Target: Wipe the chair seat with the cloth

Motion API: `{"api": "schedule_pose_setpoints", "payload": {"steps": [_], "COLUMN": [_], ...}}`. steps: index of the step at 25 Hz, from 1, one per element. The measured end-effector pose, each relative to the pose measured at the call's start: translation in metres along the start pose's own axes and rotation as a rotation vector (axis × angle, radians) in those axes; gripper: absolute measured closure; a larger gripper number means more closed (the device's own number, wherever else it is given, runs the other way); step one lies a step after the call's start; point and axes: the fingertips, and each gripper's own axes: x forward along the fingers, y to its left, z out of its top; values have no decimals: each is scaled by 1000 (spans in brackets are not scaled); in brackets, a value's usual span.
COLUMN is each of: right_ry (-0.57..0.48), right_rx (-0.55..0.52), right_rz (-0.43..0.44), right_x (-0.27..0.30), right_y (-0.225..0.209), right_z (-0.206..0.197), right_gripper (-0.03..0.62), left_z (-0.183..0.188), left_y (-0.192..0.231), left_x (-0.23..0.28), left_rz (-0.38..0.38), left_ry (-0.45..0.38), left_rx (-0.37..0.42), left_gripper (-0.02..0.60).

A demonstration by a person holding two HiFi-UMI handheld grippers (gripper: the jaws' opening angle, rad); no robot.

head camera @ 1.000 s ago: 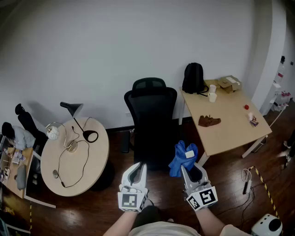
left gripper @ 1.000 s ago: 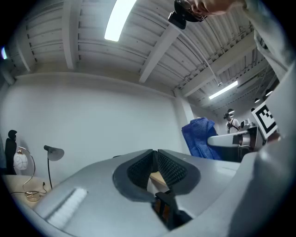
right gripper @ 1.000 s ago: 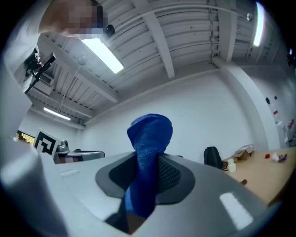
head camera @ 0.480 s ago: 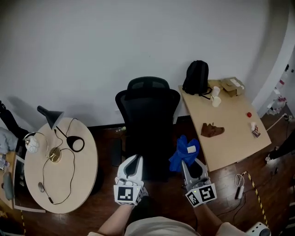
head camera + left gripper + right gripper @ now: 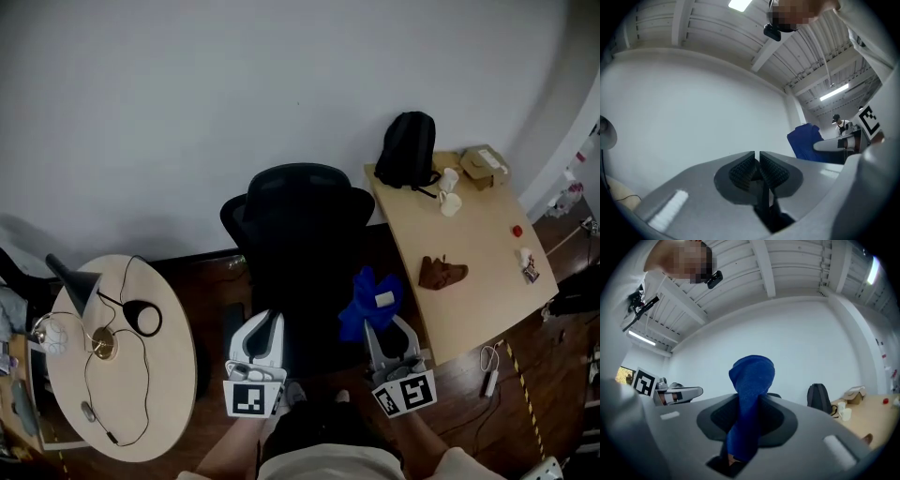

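Observation:
A black office chair (image 5: 300, 234) stands against the white wall, its seat dark in the head view. My right gripper (image 5: 386, 330) is shut on a blue cloth (image 5: 367, 300), held up just right of the seat's front; in the right gripper view the blue cloth (image 5: 749, 399) sticks up from between the jaws. My left gripper (image 5: 263, 330) hangs at the seat's front left, shut with nothing in it; its ribbed pads (image 5: 745, 171) meet. Both grippers tilt upward toward the wall. From the left gripper view, the cloth (image 5: 806, 145) and right gripper show at right.
A wooden desk (image 5: 469, 248) at right carries a black backpack (image 5: 409, 150), cups, a box and a brown rag (image 5: 441, 273). A round table (image 5: 117, 366) at left holds a lamp and cables. The floor is dark wood.
The head view has shifted: chair and desk sit higher and further left-to-centre, the round table slid to the lower left. Both grippers stayed low in front, the cloth still held.

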Motion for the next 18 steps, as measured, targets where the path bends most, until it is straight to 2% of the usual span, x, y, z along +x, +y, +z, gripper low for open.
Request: {"api": "schedule_pose_setpoints", "payload": {"steps": [1, 3, 4, 8, 11, 13, 16, 18], "right_ry": [17, 52, 72, 144, 164, 179, 217, 238], "right_rx": [18, 52, 67, 95, 65, 61, 91, 122], "right_rz": [-3, -4, -1, 28, 40, 43, 50, 58], "right_x": [18, 51, 62, 76, 80, 79, 78, 80], "right_y": [-10, -33, -43, -60, -58, -55, -52, -42], "right_z": [-6, -23, -33, -100, -175, -241, -346, -399], "right_gripper": [487, 487, 487, 488, 487, 487, 487, 487], "left_z": [-11, -24, -38, -130, -206, -257, -326, -358], "left_y": [9, 27, 32, 36, 39, 39, 37, 45], "left_x": [14, 45, 52, 36, 22, 11, -3, -16], "left_rz": [-1, 17, 28, 89, 133, 146, 165, 178], "left_ry": [44, 49, 94, 376, 439, 465, 494, 511], "left_rx": [1, -2, -5, -29, -72, -86, -126, -142], "left_gripper": [581, 581, 581, 581, 581, 581, 581, 581]}}
